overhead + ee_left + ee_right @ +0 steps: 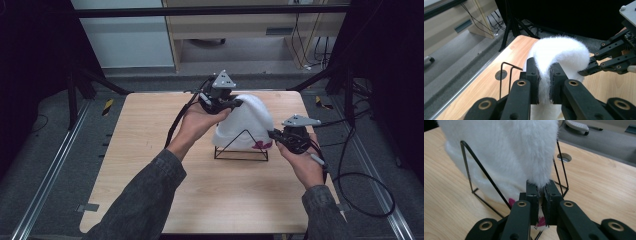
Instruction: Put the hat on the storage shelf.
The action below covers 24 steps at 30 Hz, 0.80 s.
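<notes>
Item: white fleecy sock (247, 120), with a pink mark near its lower edge, draped over a black wire triangular rack (241, 148) at the middle of the wooden table (150, 165).

Handling, as judged: light, soft and limp; it would sag and stretch rather than hold shape, and the nap seemed grippy, not slippery. Best taken by a pinched fold at the edge.

Grips: left gripper (545, 86) was clamped on a fold of the sock at its upper, far-left side; right gripper (541, 202) was clamped on the lower edge by the pink mark.

Surroundings: round cable hole (564, 157) in the tabletop beyond the rack; trailing cables (360, 195) at the right.

Obstruction: the rack's wire legs, on which the fabric could snag when lifted.
</notes>
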Motion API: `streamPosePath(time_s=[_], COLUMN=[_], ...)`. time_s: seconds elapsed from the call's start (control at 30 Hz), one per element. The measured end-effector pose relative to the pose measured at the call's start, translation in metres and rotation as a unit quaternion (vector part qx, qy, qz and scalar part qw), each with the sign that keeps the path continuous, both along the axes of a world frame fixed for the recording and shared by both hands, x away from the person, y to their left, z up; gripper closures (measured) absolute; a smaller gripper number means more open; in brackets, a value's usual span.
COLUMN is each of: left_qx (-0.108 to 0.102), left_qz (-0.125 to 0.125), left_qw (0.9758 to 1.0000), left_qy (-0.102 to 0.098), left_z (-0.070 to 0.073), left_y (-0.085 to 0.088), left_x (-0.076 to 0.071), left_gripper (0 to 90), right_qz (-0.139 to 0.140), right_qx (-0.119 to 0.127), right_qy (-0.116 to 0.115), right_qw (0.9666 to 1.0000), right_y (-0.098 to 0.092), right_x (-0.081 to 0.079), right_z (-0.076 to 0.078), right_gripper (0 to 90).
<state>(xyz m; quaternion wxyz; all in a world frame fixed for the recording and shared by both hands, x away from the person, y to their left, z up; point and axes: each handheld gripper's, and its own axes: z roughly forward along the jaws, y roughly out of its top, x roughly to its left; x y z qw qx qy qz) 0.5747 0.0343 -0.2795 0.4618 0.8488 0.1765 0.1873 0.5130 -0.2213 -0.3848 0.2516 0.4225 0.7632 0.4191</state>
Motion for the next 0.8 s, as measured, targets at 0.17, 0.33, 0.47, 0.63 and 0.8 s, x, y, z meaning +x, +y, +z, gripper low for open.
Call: streamPosePath(time_s=[0.17,0.33,0.47,0.63,0.8], left_qx=[0.011,0.014,0.019,0.022,0.027], left_qz=[0.0,0.004,0.005,0.003,0.003], left_qw=[0.9999,0.9998,0.9996,0.9994,0.999], left_qy=[0.011,0.014,0.021,0.027,0.037], left_z=[-0.009,-0.012,-0.016,-0.02,-0.024], left_y=[-0.001,0.0,0.002,0.003,0.003], left_x=[-0.002,-0.002,-0.001,0.001,-0.001], left_gripper=[80.8,80.7,80.7,80.6,79.9], right_qz=[-0.001,-0.001,-0.001,0.001,0.001], right_qx=[-0.009,-0.008,-0.012,-0.013,-0.018], right_qy=[0.008,0.013,0.017,0.021,0.029], right_qw=[0.9999,0.9999,0.9998,0.9997,0.9994], right_y=[-0.001,0.0,0.001,0.003,0.005], right_x=[-0.001,-0.002,-0.001,0.0,-0.001], right_z=[-0.006,-0.01,-0.012,-0.015,-0.018], right_gripper=[84.1,84.0,83.6,83.5,82.7])
